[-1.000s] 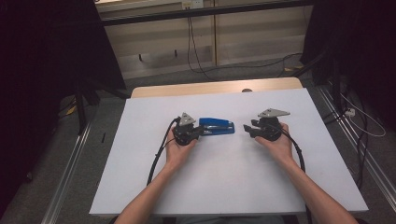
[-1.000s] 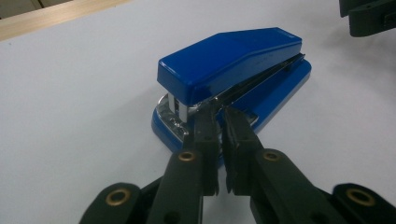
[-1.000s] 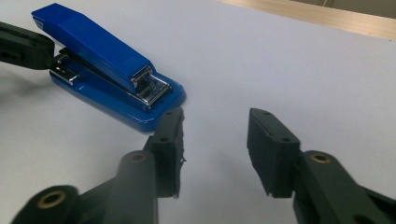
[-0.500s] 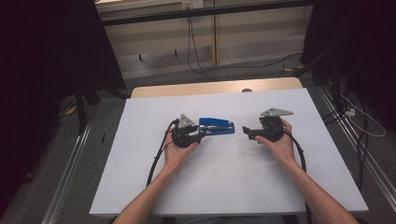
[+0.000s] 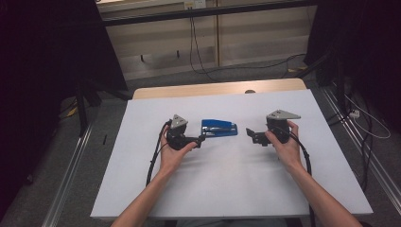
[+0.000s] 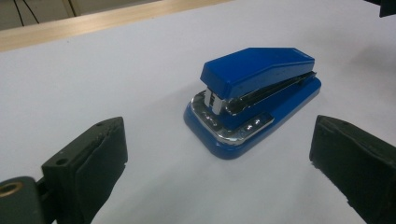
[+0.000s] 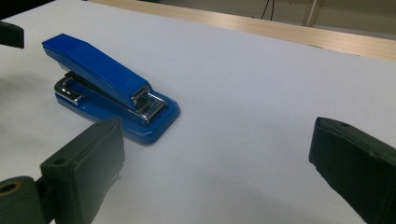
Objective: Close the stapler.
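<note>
- The white table (image 5: 227,189) is carrying 1 loose thing, a blue stapler (image 5: 219,127), which is lying flat between the 2 tongs.
- The stapler is sitting just ahead of the left gripper (image 5: 201,138), whose tips are nearly reaching its near end; in the left gripper view the stapler (image 6: 254,95) is lying ahead and a little above the middle of the gap, its long axis running away from the tongs and slanting to the right.
- The right gripper (image 5: 249,134) is hovering a bit farther off, so the left hand is looking the nearer; in the right gripper view the stapler (image 7: 109,86) is lying ahead and to the left, off the gap's centre line.
- Both tongs are standing released, jaws spread wide, gripping and touching nothing.
</note>
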A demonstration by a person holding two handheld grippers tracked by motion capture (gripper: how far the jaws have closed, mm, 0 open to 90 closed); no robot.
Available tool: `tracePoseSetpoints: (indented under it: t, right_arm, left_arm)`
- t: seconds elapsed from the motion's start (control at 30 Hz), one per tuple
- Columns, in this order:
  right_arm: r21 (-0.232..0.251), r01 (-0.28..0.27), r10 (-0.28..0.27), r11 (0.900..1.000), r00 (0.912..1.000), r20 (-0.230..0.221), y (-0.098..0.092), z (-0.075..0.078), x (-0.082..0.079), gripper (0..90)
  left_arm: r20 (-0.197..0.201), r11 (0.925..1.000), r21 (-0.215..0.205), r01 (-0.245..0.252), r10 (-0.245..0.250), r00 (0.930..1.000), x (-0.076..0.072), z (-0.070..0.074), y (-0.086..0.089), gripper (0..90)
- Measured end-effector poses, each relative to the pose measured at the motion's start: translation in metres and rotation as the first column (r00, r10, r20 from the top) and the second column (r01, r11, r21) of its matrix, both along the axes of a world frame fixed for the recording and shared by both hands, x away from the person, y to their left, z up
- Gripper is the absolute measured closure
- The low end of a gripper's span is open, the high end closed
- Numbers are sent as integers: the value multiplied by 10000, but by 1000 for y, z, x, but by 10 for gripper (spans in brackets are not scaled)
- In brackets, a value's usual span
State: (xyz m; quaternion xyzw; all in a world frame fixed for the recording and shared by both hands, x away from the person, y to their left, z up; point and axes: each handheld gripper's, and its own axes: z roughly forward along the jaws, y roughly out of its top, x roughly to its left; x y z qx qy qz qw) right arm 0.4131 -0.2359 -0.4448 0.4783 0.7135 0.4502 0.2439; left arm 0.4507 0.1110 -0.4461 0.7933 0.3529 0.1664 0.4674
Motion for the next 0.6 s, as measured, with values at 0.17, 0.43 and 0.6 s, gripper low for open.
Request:
tracePoseSetpoints:
  t: [0.17, 0.43, 0.6]
  right_arm:
    - [-96, 84, -84, 9999, 10000, 32, -2, 1, -4, 33]
    - [-50, 147, -145, 9999, 9995, 291, -6, 6, -15, 33]
    - [-61, 229, -225, 9997, 9985, 502, -10, 7, -24, 34]
  left_arm:
    - [366, 9997, -84, 226, -223, 9991, -7, 6, 2, 41]
    - [571, 9995, -169, 285, -275, 9980, -21, 10, 10, 42]
    - [777, 9988, -488, 87, -49, 9970, -29, 14, 18, 47]
